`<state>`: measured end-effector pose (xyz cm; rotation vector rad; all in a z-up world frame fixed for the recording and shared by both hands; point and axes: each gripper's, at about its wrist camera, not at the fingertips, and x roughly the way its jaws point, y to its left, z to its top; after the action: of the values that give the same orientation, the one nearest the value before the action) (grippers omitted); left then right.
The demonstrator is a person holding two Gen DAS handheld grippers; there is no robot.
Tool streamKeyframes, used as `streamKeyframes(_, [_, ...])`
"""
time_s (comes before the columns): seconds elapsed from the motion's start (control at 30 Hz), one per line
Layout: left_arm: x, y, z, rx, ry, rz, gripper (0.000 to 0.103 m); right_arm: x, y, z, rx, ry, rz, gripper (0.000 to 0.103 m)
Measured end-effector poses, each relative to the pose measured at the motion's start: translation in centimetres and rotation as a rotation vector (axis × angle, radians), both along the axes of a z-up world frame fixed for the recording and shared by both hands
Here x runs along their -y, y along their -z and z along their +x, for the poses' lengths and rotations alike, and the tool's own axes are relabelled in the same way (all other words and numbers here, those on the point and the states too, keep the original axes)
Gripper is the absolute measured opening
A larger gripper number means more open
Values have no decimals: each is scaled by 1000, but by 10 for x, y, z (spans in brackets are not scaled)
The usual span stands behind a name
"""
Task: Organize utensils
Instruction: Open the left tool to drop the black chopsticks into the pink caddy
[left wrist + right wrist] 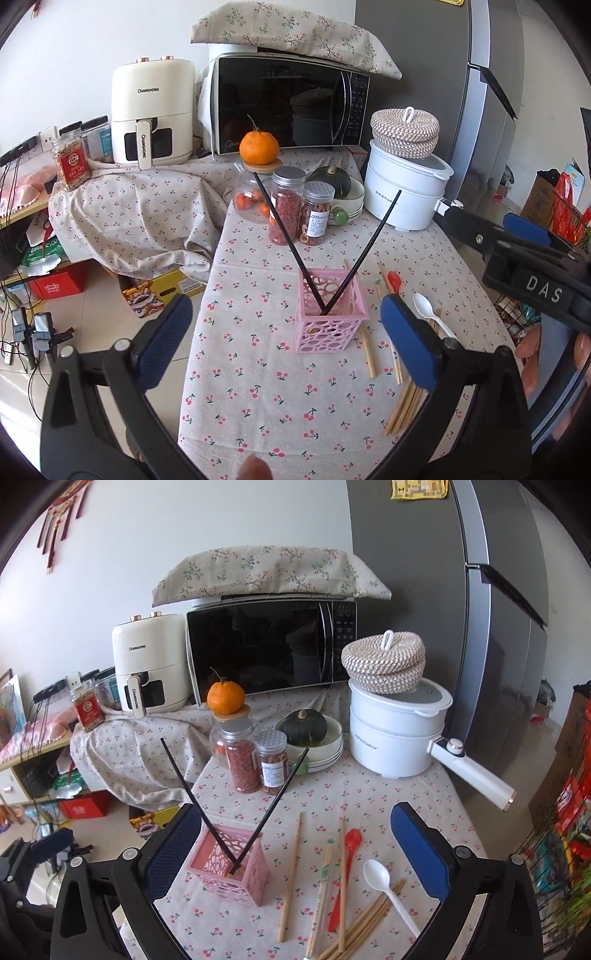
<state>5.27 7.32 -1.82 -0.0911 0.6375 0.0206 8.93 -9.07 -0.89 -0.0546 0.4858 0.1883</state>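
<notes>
A pink openwork holder stands on the cherry-print tablecloth. Two black chopsticks lean apart in it as a V. Right of the holder lie loose wooden chopsticks, a sleeved pair, a red spoon, a white spoon and a bamboo bundle. My left gripper hangs open before the holder, nothing between its blue pads. Above the loose utensils, my right gripper is open and empty too.
Behind the holder stand two spice jars, a glass jar topped with an orange, a bowl with a green squash and a white electric pot. A microwave and an air fryer sit farther back. The table's edge drops off at left.
</notes>
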Motion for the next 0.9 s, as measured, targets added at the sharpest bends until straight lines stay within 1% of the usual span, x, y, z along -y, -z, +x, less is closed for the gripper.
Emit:
streamKeyframes(0.1, [1,-6,-7,33,-20,31,102,3,-6,-14,58,13,-45,103])
streamKeyframes(0.17, [1,-9,-11,48,-35,41,102,8,-9,-21,73,17,-48,103])
streamKeyframes(0.3, [1,-14,-18,75,-46,51,102,14,-13,-33,115,33,-93,103])
streamKeyframes(0.43, [4,-18,-25,101,-41,64,102,19,-15,-41,115,25,-88,103])
streamKeyframes(0.57, [6,-21,-29,116,-35,53,102,20,-16,-51,135,32,-122,103])
streamKeyframes(0.9, [11,-27,-36,134,-30,58,102,28,-24,-70,179,44,-137,103])
